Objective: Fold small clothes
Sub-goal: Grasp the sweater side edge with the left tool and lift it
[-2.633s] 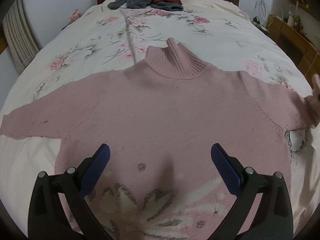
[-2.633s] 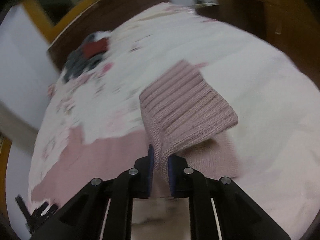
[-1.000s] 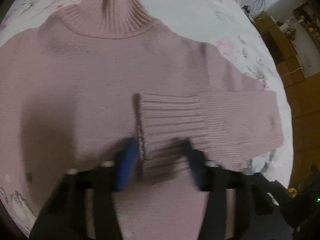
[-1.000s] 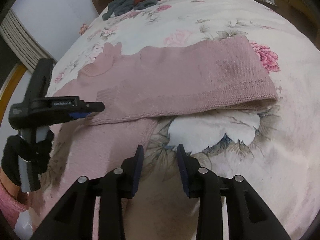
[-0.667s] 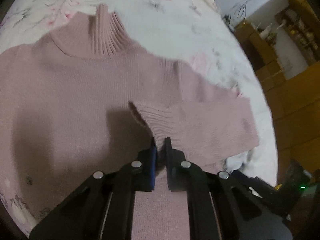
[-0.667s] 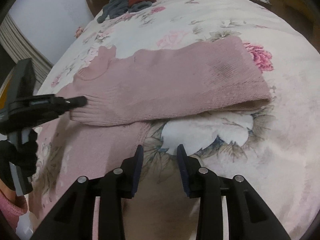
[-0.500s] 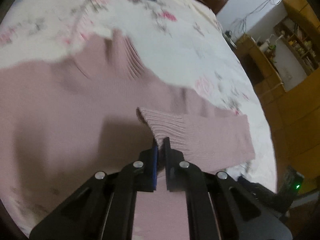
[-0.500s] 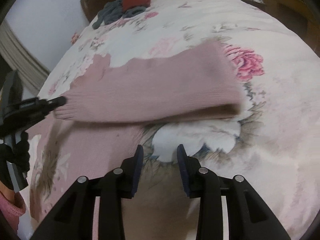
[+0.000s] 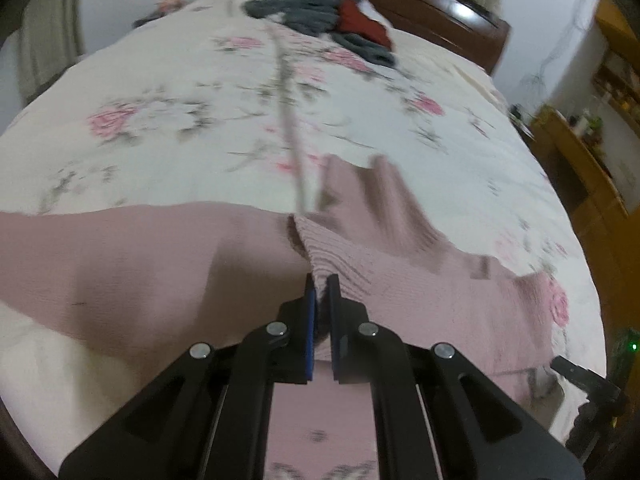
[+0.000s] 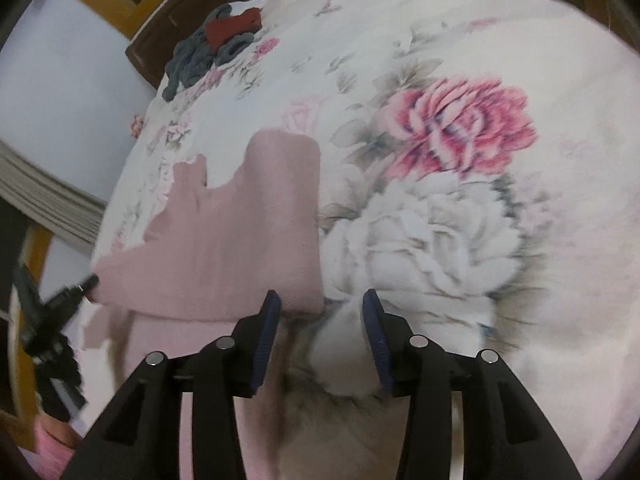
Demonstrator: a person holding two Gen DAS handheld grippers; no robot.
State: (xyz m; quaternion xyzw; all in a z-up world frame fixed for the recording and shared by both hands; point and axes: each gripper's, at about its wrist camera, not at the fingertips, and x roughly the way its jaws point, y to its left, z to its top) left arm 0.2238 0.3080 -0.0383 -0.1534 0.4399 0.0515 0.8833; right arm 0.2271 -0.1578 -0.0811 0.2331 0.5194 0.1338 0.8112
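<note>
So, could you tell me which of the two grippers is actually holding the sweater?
The left gripper, shut on the pink sweater's ribbed cuff; the right gripper is open, holding nothing.

Left tool [image 9: 321,286] pinches the pink sweater's ribbed cuff [image 9: 328,248].

Both wrist views skim low over the bed [image 9: 168,80] — sharing its headboard [image 10: 148,46].

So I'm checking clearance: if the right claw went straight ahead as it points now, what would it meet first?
Probably the floral bedspread itself; the open right claw points onto it, beside the pink sweater, though depth is unclear.
</note>
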